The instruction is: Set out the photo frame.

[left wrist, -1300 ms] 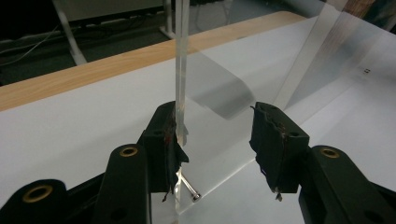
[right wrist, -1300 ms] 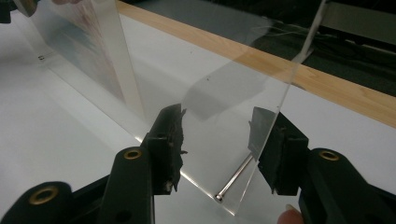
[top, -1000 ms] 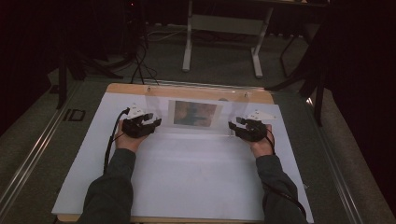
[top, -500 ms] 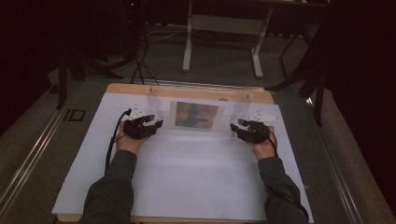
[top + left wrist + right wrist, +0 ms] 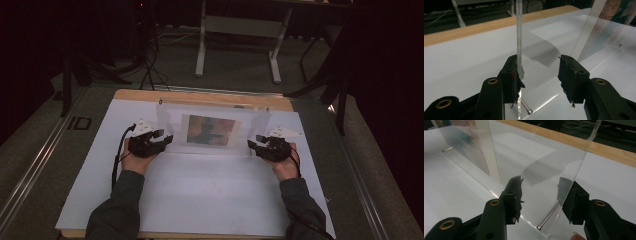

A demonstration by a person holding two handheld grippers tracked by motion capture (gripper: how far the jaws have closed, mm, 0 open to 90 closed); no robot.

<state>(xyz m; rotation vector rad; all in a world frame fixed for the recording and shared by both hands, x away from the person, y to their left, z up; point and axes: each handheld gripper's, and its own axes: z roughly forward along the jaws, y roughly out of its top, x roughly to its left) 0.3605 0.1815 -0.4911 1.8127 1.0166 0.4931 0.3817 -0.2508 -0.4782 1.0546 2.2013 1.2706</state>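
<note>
Clear acrylic picture frame point(image 5: 212, 131) standing upright on white table point(image 5: 210, 200); left gripper point(image 5: 159, 141) and right gripper point(image 5: 259, 144) spread wide at its ends. Next, probably: close both.

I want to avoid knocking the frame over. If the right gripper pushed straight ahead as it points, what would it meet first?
Probably the clear acrylic frame itself: its corner stands between the open jaws of the right gripper, above a metal standoff pin.
</note>
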